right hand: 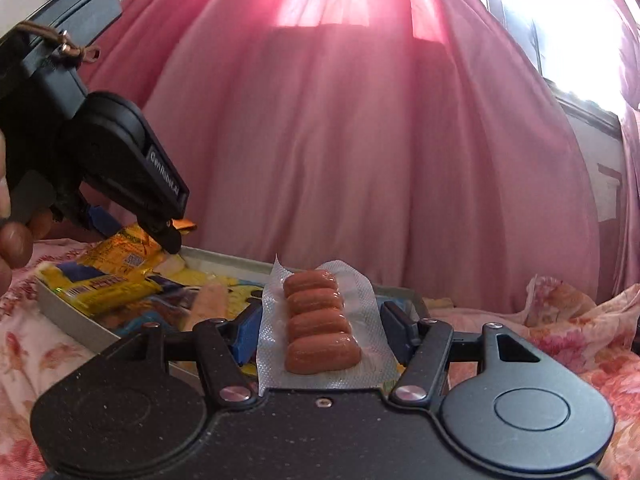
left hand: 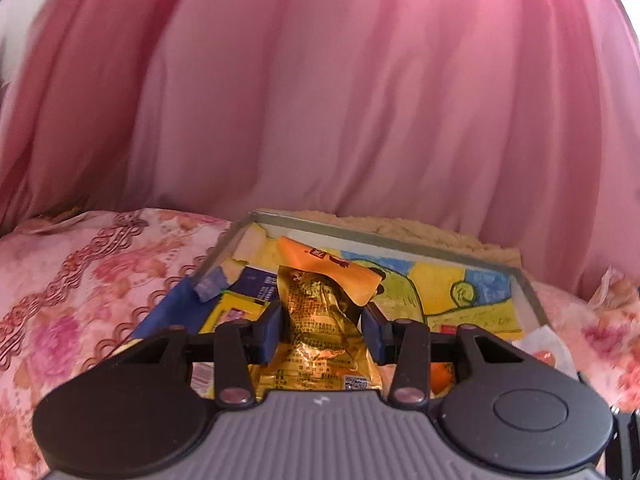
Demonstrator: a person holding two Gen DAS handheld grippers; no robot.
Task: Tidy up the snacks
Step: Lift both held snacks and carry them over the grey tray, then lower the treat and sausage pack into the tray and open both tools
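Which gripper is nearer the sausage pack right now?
Right. The right gripper has the sausage pack between its fingers, over the tray. The left gripper is off to the side, shut on a gold snack packet.

Your gold packet (left hand: 316, 332) hides the tray (left hand: 532, 300) floor behind it, and its print is too small to read. The sausage pack (right hand: 320, 320) covers the tray's middle. Your hand (right hand: 10, 236) is cut off at the left edge.

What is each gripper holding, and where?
Left gripper pinches the gold snack packet across its crumpled middle; right gripper clamps the sausage pack by its side edges.
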